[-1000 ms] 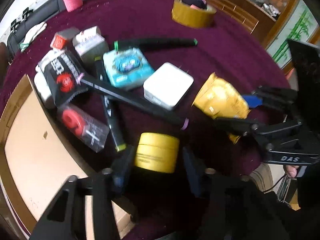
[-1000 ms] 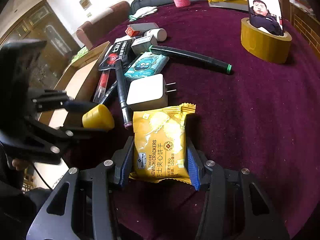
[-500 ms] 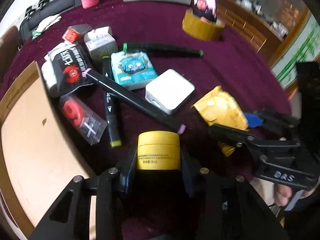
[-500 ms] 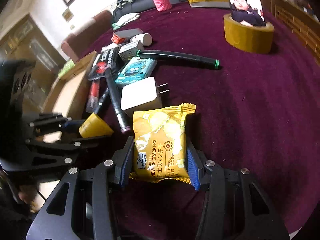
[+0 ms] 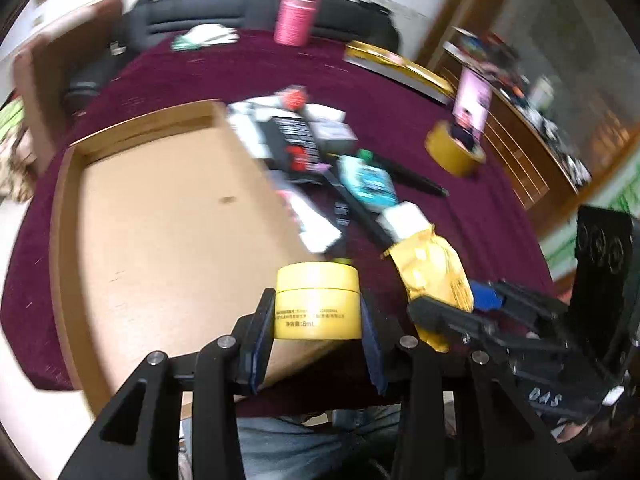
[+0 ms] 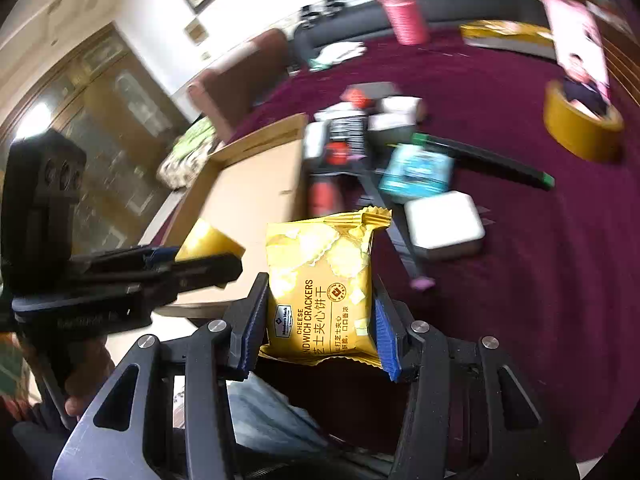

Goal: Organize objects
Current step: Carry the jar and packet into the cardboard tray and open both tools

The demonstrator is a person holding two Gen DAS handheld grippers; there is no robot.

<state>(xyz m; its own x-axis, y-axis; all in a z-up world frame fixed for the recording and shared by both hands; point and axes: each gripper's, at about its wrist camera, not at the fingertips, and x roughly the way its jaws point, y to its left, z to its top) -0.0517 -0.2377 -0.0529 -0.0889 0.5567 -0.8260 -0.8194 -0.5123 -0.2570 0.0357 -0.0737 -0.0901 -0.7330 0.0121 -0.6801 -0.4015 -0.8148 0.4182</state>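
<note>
My left gripper (image 5: 317, 312) is shut on a small yellow jar (image 5: 317, 300) and holds it lifted over the near right edge of the open cardboard box (image 5: 160, 232). My right gripper (image 6: 320, 312) is shut on a yellow cheese cracker packet (image 6: 322, 280), lifted above the maroon table (image 6: 540, 280). The packet also shows in the left wrist view (image 5: 432, 268), to the right of the jar. The jar also shows in the right wrist view (image 6: 206, 242), over the box (image 6: 248, 208).
A pile lies right of the box: white charger (image 6: 442, 224), teal tissue pack (image 6: 416, 170), black markers (image 6: 480, 156), black sachet (image 5: 292, 140), small boxes. A tape roll holding a phone (image 6: 582, 120) and a pink bottle (image 5: 296, 16) stand farther back.
Both grippers have risen from the table with their objects and swung left toward the cardboard box. The jar now hangs over the box's edge.
</note>
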